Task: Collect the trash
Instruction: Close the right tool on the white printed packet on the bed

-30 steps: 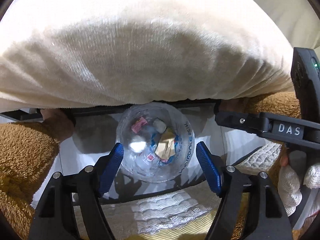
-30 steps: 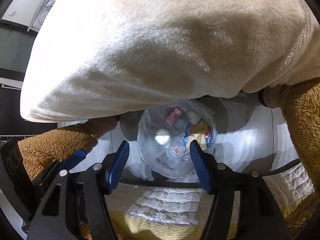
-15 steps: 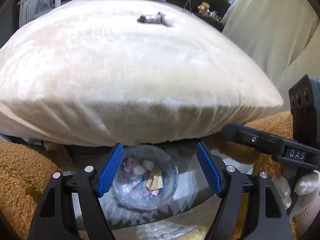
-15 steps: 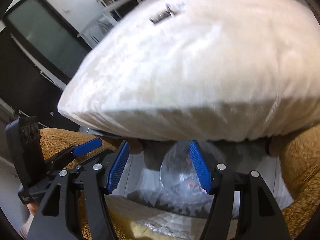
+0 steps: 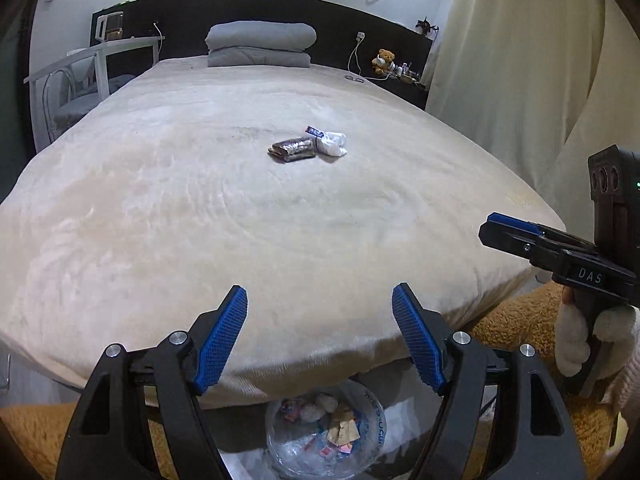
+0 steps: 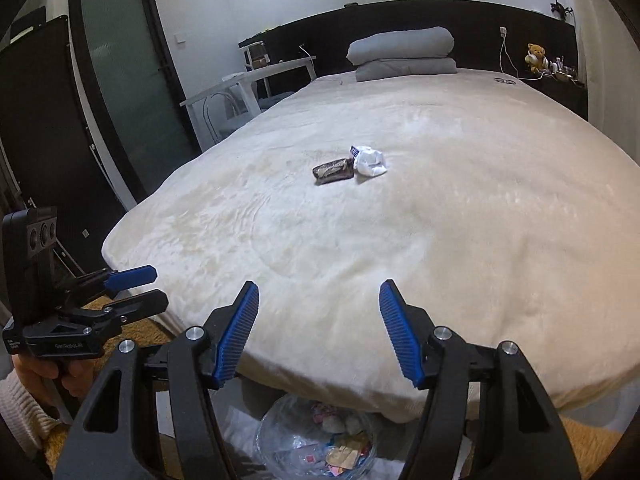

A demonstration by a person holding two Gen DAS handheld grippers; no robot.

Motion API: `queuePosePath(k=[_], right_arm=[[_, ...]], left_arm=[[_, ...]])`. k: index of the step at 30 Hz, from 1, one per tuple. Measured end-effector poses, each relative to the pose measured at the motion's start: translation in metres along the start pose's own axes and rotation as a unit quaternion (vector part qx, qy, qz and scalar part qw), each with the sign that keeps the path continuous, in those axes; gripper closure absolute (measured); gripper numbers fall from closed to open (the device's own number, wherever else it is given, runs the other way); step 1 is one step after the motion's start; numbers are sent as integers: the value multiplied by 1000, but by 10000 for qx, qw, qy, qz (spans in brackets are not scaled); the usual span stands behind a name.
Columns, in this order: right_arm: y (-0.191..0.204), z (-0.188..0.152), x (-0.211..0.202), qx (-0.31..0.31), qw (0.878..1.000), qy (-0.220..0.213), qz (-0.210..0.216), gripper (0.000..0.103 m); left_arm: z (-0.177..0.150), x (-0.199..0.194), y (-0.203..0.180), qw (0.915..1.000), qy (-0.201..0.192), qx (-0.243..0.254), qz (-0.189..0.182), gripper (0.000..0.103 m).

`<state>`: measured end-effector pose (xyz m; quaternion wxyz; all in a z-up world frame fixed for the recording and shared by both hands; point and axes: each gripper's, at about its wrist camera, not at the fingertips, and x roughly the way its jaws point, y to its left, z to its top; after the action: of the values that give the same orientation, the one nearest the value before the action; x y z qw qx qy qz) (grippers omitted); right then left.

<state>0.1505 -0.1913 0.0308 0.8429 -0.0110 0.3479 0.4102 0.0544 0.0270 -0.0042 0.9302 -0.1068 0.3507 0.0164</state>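
A dark shiny wrapper (image 5: 294, 149) (image 6: 334, 171) lies in the middle of the cream bed cover (image 5: 200, 200) (image 6: 460, 220). A crumpled white wrapper (image 5: 332, 143) (image 6: 370, 162) lies against its right end, with a small blue-and-white scrap (image 5: 315, 132) just behind. Below the bed's foot stands a clear trash bin (image 5: 326, 436) (image 6: 316, 444) holding several wrappers. My left gripper (image 5: 320, 340) is open and empty, hovering over the foot of the bed. My right gripper (image 6: 318, 334) is also open and empty. Each gripper shows in the other's view, the right gripper (image 5: 516, 232) at the right edge and the left gripper (image 6: 132, 284) at the left edge.
Folded grey bedding (image 5: 260, 44) (image 6: 402, 58) sits at the head of the bed against a black headboard. A white table and chair (image 5: 92, 76) stand left of the bed, a teddy bear (image 6: 536, 56) on the right shelf, a cream curtain (image 5: 520, 80) at right, brown carpet (image 5: 512, 324) below.
Both grippers rose and tilted up from the trash bin under the bed's edge. The top of the bed with the wrappers has come into view, and the bin now sits low in both views.
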Motion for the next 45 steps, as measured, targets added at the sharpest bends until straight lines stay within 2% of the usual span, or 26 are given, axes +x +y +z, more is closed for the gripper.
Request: queuePosePath(k=[8, 15, 18, 20, 23, 24, 25, 31, 40, 42, 44, 45], right_arm=[[-33, 53, 44, 237, 9997, 99, -24, 40], [-46, 88, 91, 154, 9995, 253, -94, 40], [-54, 101, 112, 175, 9993, 322, -119, 40], [-61, 109, 125, 230, 9991, 342, -121, 39], [-69, 119, 144, 312, 9986, 415, -44, 34], [-70, 123, 150, 333, 9985, 427, -63, 33], [-73, 125, 155, 375, 9983, 443, -69, 30], [-81, 139, 191, 538, 9970, 556, -60, 30], [-79, 151, 235, 466, 9955, 820, -47, 30], [-77, 153, 241, 433, 9956, 833, -44, 32], [-76, 154, 247, 362, 9950, 923, -105, 48], [-76, 154, 248, 370, 9950, 915, -116, 50]], left_arm=[[50, 24, 31, 9999, -91, -74, 109, 29], [87, 49, 47, 9998, -93, -145, 74, 29], [99, 60, 54, 9997, -76, -197, 83, 19], [107, 67, 59, 9996, -74, -243, 128, 18], [117, 78, 65, 9994, -49, -321, 124, 15], [120, 81, 68, 9993, -61, -346, 143, 8], [124, 84, 71, 9991, -78, -374, 176, 7], [139, 104, 95, 9974, 31, -687, 228, 7], [147, 123, 116, 9956, 119, -885, 279, 7], [148, 126, 115, 9960, 108, -830, 311, 7], [148, 129, 116, 9961, 120, -792, 368, 7], [148, 130, 118, 9959, 136, -816, 372, 7]])
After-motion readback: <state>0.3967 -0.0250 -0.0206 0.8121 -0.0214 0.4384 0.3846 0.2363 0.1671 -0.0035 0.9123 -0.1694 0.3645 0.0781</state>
